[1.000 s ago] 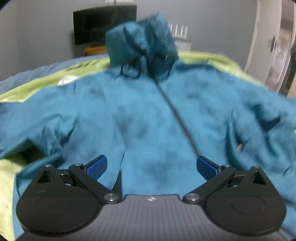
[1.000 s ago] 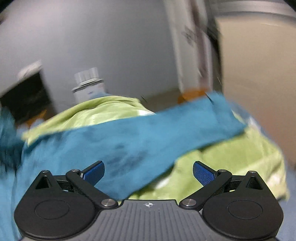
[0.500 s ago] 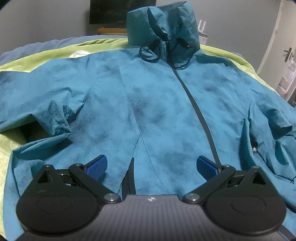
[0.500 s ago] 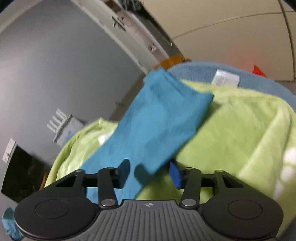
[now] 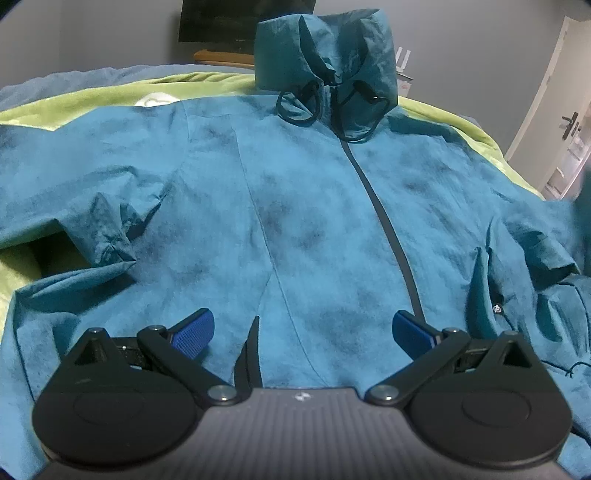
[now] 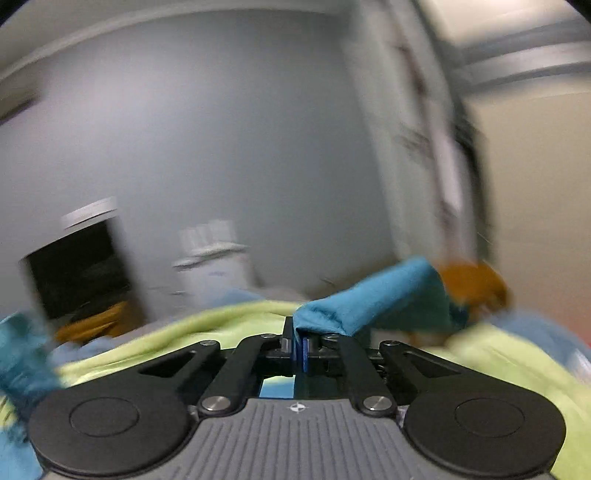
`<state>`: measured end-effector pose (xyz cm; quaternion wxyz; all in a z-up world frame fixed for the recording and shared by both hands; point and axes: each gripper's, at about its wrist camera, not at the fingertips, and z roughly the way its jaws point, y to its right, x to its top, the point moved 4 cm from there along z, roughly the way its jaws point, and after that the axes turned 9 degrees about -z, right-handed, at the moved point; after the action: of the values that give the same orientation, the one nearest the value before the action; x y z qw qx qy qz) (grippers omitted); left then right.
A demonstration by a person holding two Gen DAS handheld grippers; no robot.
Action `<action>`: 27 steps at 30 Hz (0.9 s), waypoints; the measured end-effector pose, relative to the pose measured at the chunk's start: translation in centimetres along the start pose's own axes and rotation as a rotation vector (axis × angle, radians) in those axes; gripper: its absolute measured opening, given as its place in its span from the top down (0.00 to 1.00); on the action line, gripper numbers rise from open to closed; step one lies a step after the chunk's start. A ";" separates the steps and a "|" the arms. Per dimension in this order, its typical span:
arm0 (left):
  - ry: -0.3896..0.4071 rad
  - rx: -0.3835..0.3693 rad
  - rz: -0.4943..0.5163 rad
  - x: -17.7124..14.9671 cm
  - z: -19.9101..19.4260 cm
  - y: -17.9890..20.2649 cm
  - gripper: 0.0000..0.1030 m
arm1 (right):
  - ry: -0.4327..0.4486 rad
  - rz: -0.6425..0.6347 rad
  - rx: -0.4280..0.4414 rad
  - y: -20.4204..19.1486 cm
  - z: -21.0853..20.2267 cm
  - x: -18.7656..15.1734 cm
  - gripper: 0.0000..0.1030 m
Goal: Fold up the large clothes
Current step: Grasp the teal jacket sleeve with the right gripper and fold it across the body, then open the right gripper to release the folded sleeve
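A teal hooded jacket point(image 5: 314, 206) lies front up on a green blanket point(image 5: 92, 99), zipper closed, hood point(image 5: 325, 48) at the far end, sleeves spread to both sides. My left gripper point(image 5: 301, 328) is open and empty, hovering over the jacket's lower hem. In the right wrist view my right gripper point(image 6: 300, 347) is shut on the jacket's right sleeve point(image 6: 376, 299), which is lifted off the green blanket point(image 6: 207, 328). The view is motion-blurred.
A dark TV point(image 5: 243, 18) on a wooden shelf stands against the grey wall beyond the bed. A white door point(image 5: 561, 122) is at the right. A white router point(image 6: 210, 240) and an orange object point(image 6: 472, 284) lie past the bed's edge.
My right gripper has closed on the jacket sleeve and lifted it, swinging the view level. My left gripper has stayed open over the hem, almost still.
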<state>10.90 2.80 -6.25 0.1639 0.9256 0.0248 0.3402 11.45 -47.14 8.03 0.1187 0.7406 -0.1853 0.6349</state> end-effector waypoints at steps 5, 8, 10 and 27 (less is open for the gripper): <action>0.007 -0.004 -0.007 -0.1 0.0 -0.2 0.00 | 0.075 -0.214 0.283 -13.2 -1.3 1.9 0.97; 0.010 -0.004 -0.010 -0.2 0.0 -0.4 0.00 | 0.072 -0.305 0.431 -20.7 -2.3 0.7 0.97; 0.007 -0.004 -0.013 -0.3 0.1 -0.4 0.00 | 0.031 -0.313 0.519 -24.5 -2.6 -1.0 0.97; 0.087 0.025 0.152 3.7 0.1 3.5 0.00 | -0.386 -0.126 0.712 -21.3 -6.8 -12.3 0.41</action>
<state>13.60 0.03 -2.93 0.1247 0.9113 -0.0340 0.3909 12.85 -23.60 -1.66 -0.1434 0.8508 0.0728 0.5003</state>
